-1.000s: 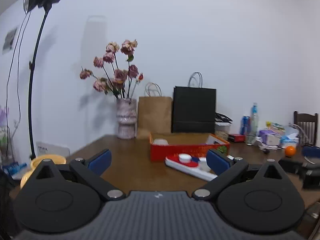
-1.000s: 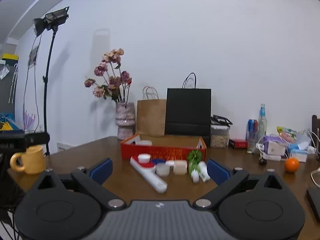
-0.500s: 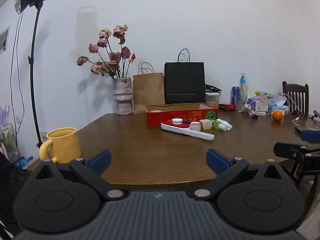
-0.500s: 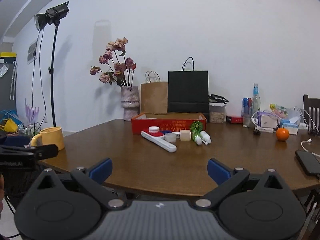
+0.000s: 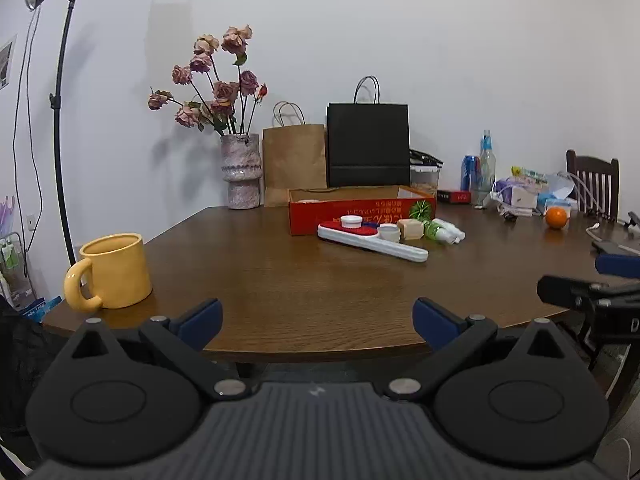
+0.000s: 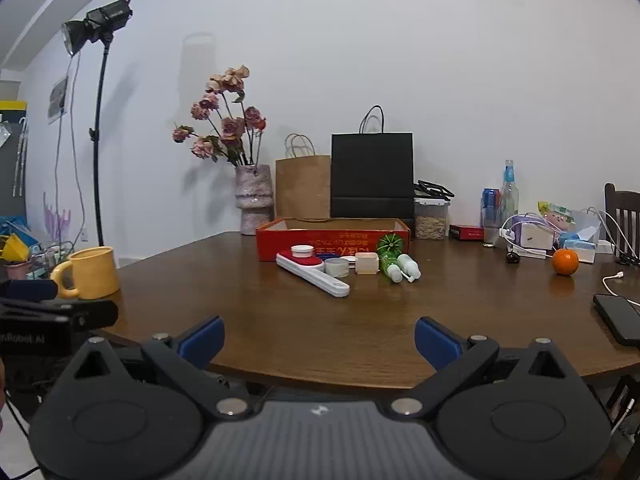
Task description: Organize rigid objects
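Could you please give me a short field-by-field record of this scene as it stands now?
surface: wooden table
container: red box, open top
loose items: white and red tool, small jars, cream cube, green bottles, all in front of the box
near left edge: yellow mug
left gripper: open, empty
right gripper: open, empty

Small items (image 6: 344, 266) by red box (image 6: 332, 238)
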`<state>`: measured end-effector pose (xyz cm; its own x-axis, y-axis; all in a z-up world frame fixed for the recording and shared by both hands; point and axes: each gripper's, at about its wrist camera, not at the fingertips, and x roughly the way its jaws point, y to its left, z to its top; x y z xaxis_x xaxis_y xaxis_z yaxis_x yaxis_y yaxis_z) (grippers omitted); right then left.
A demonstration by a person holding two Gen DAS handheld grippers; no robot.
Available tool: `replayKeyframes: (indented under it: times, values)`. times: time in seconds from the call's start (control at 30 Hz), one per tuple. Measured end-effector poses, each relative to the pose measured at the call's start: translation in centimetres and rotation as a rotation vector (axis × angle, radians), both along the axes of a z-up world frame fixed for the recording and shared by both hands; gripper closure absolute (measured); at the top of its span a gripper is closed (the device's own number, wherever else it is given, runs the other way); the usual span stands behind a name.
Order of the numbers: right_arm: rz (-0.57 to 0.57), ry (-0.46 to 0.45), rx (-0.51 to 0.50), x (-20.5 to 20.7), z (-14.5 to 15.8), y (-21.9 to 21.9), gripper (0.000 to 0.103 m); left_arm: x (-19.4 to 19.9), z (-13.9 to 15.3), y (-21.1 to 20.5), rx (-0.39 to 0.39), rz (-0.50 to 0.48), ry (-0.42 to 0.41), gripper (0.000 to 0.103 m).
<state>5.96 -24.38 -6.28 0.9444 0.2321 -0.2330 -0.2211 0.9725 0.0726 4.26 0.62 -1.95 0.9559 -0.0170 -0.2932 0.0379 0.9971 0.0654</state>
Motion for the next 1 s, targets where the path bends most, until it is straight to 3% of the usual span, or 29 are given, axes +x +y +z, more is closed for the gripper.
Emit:
replayKeyframes:
  times: [0.23,0.5,0.7,0.8,1.0]
  values:
    - [-0.004,0.022,0.016,4.7,0.3,-1.0,0.003,4.1,0.1,-0.4,0.012,0.017,0.005,0.000]
    - [0.020,0.064,0.031,13.1,1.2,-4.5,0.017,12.0,0.9,-2.3,0.034,0.035,-0.012,0.000]
    - [0.035,0.104,0.037,21.5,2.8,-8.0,0.027,20.0,2.0,-3.8,-0.001,-0.012,0.010,0.000]
    - [0.043,0.157,0.031,26.7,3.1,-9.3,0.038,25.1,2.1,-5.0,0.017,-0.033,0.046,0.001]
    - [0.030,0.290,0.031,37.7,1.3,-10.2,0.053,35.8,0.6,-5.9,-0.039,-0.041,0.184,0.019]
